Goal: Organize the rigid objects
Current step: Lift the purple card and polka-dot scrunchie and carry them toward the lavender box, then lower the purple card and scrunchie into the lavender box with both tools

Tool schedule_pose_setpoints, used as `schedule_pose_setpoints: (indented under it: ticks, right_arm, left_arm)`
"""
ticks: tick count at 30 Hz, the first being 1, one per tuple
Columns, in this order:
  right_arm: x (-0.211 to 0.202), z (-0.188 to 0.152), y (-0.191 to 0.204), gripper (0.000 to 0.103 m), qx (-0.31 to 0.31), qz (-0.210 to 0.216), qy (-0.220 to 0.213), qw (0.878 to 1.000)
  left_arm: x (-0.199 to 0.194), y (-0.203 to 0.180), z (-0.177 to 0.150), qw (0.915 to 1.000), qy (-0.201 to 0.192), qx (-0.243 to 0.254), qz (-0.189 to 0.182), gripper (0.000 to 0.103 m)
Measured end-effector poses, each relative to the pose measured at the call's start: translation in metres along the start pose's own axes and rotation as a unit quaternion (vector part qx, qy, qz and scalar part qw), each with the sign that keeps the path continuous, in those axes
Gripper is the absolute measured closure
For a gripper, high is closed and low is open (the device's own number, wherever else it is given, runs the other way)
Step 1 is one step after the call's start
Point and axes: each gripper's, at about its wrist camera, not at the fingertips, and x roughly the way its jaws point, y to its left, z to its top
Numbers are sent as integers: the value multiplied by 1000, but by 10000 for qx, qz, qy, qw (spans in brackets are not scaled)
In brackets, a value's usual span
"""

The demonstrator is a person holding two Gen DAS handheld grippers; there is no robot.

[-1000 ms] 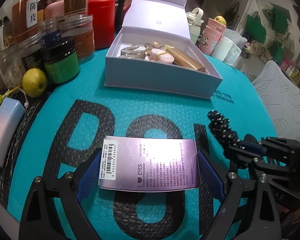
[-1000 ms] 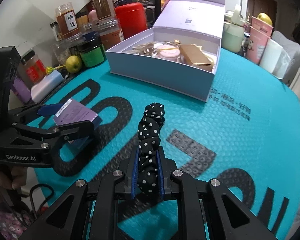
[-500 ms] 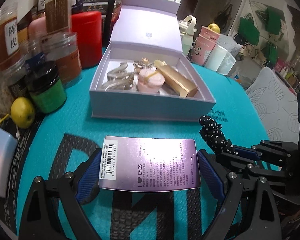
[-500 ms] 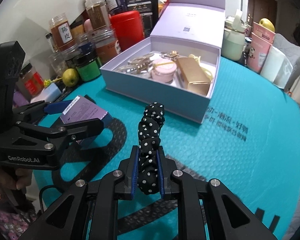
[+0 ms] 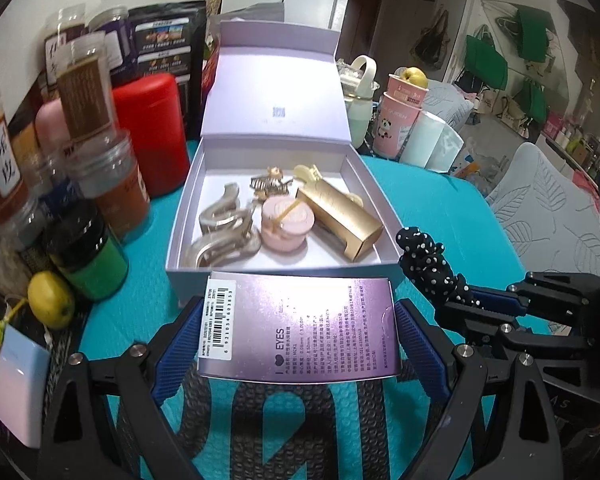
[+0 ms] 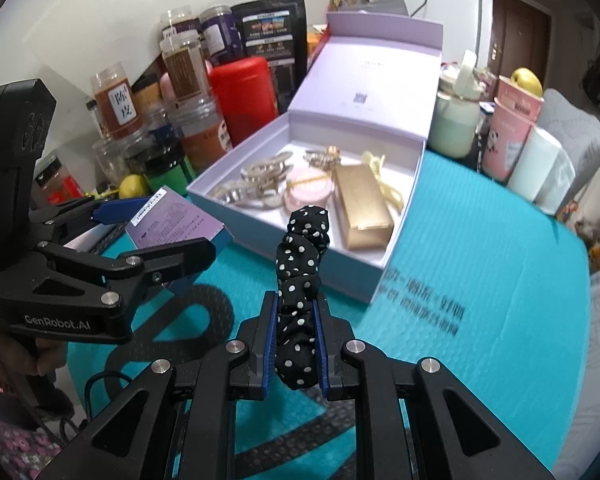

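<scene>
The purple carton (image 5: pixel 298 330) is clamped between the left gripper (image 5: pixel 298 344) fingers, just short of the open box (image 5: pixel 260 276). The right gripper (image 6: pixel 296 344) pinches 1 scrunchie (image 6: pixel 302 276). Risk: carton catching the box wall, slipping.

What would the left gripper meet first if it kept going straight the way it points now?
Probably the near wall of the open lavender box, met first by the purple carton held in the left gripper; height is unclear.
</scene>
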Motion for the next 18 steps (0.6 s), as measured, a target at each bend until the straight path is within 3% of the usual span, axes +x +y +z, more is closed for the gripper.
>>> schedule_pose_setpoints:
  ticks: [18]
  right_arm:
    - [0, 58, -18, 87, -308, -47, -455, 9985]
  left_arm:
    - [13, -1, 62, 9994, -263, 137, 175, 10]
